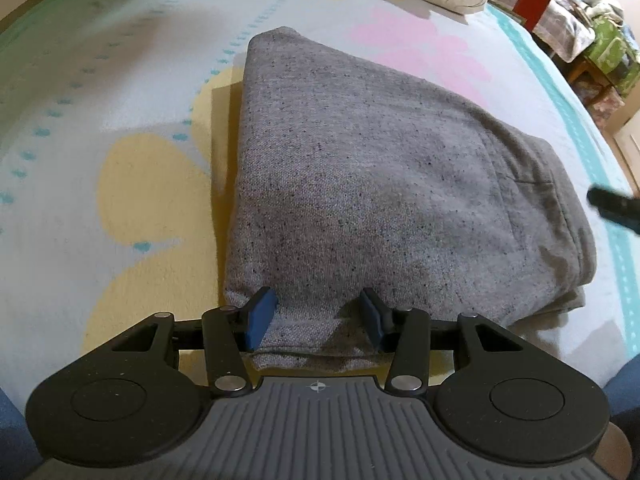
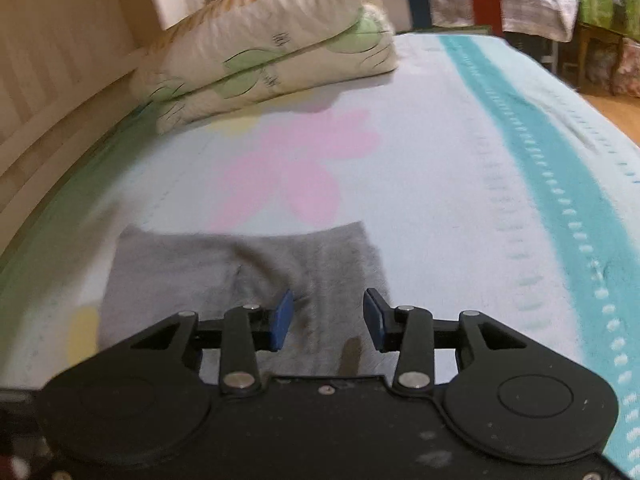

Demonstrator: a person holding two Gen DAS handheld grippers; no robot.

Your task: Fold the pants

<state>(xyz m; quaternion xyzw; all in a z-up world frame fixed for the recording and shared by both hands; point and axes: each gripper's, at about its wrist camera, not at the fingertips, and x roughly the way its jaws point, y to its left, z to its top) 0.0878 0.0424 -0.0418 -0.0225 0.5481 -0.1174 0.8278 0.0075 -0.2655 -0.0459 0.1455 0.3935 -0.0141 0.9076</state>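
Presently: folded grey pants (image 1: 380,168) on flowered bed (image 1: 120,100); pillows (image 2: 272,52) at 12 o'clock; left tool (image 1: 316,316) and right tool (image 2: 328,318) released.

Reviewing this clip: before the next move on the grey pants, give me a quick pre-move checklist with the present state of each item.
1. Pants folded into a compact bundle on the bedspread: ok.
2. Left gripper clear of the cloth: cannot tell; jaws apart, straddling the near edge, pads not pinching it.
3. Right gripper released: ok; jaws apart above the pants, nothing held.
4. Edges aligned: not ok; a lower layer sticks out at the right corner in the left wrist view.
5. Pillows clear of the pants: ok; bare bedspread lies between them.
6. Right wrist view sharp enough to judge contact: not ok, blurred.
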